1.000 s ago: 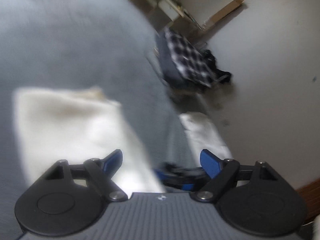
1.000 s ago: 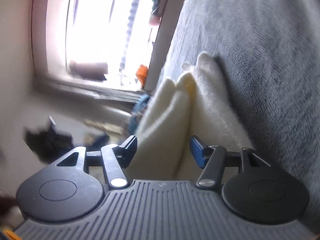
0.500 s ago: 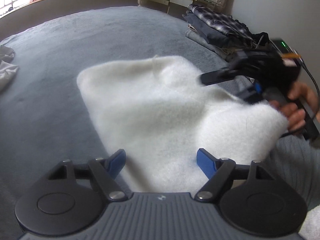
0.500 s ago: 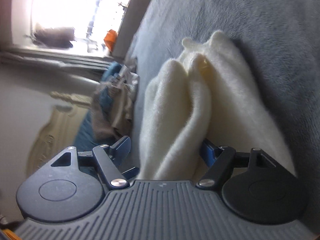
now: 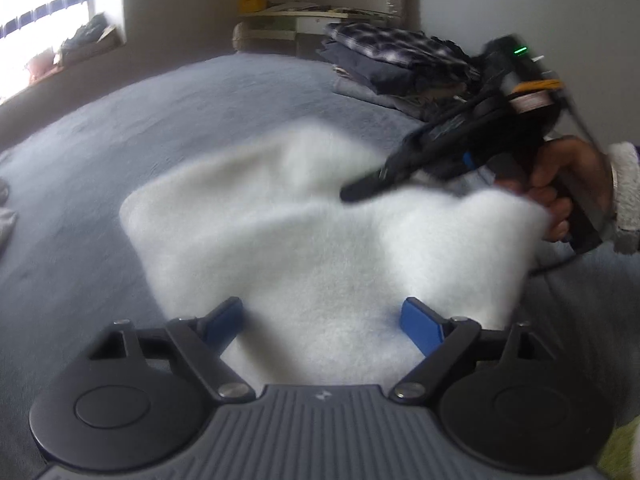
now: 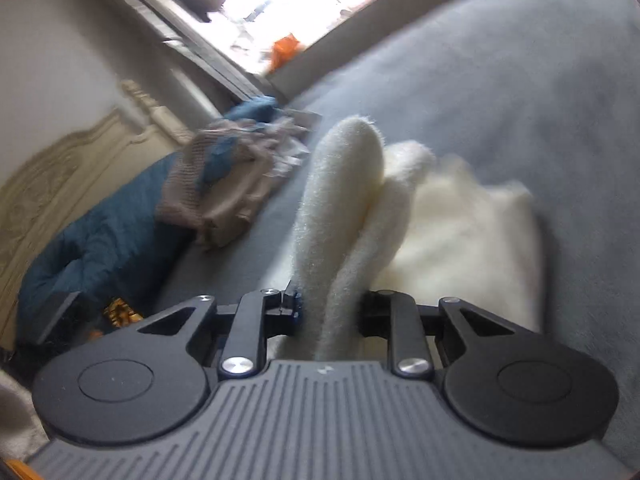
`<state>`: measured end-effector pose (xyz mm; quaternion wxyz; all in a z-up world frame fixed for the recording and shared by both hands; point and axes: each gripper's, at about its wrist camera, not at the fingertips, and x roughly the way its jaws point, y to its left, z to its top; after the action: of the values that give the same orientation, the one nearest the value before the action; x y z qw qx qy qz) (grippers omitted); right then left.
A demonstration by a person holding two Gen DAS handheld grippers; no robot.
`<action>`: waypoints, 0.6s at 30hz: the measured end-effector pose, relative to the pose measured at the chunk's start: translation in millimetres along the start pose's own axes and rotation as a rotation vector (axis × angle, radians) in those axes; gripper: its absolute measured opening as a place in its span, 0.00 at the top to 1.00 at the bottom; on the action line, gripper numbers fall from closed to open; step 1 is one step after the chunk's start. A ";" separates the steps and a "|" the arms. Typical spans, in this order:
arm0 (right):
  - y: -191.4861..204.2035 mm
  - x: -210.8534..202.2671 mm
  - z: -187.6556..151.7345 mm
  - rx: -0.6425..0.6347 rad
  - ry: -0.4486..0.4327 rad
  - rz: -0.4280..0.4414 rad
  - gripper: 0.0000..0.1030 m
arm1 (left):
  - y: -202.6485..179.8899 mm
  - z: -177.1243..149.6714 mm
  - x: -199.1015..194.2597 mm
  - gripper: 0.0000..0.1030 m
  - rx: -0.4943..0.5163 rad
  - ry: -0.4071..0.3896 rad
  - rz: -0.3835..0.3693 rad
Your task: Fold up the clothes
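Fleecy white garment [image 6: 344, 216] pinched in right claw [image 6: 330, 312]

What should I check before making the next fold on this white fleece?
1. Right gripper shut on the white fleece: ok, a bunched fold sits between its fingers.
2. Left gripper holding fleece: not ok, it is open over the cloth.
3. Fleece lying flat on the grey blanket: not ok, the right side is raised.
4. Folded stack apart from the fleece: ok.
5. Edges aligned: cannot tell, blurred.
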<state>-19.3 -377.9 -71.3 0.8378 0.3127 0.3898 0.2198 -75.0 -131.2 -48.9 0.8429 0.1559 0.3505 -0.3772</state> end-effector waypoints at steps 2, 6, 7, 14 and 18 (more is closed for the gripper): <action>-33.2 4.7 -7.6 0.164 0.008 0.033 0.77 | -7.4 -1.3 3.8 0.11 0.028 -0.016 0.016; -39.3 -13.3 -8.5 0.251 -0.038 0.061 0.64 | -4.8 -0.3 3.7 0.10 -0.004 -0.010 0.010; -37.6 -19.7 -8.6 0.250 -0.042 0.046 0.60 | -3.6 0.2 3.6 0.10 -0.012 -0.007 0.008; -15.9 -80.4 -25.6 0.165 -0.113 -0.013 0.59 | -2.1 1.9 0.5 0.10 -0.051 -0.003 0.009; 17.1 -92.2 -37.1 0.053 -0.087 -0.017 0.58 | -1.0 2.1 -0.6 0.10 -0.068 -0.002 0.007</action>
<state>-106.0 -409.2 -30.4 0.8472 0.3405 0.3616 0.1885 -75.1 -132.6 -47.0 0.8495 0.1278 0.3617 -0.3623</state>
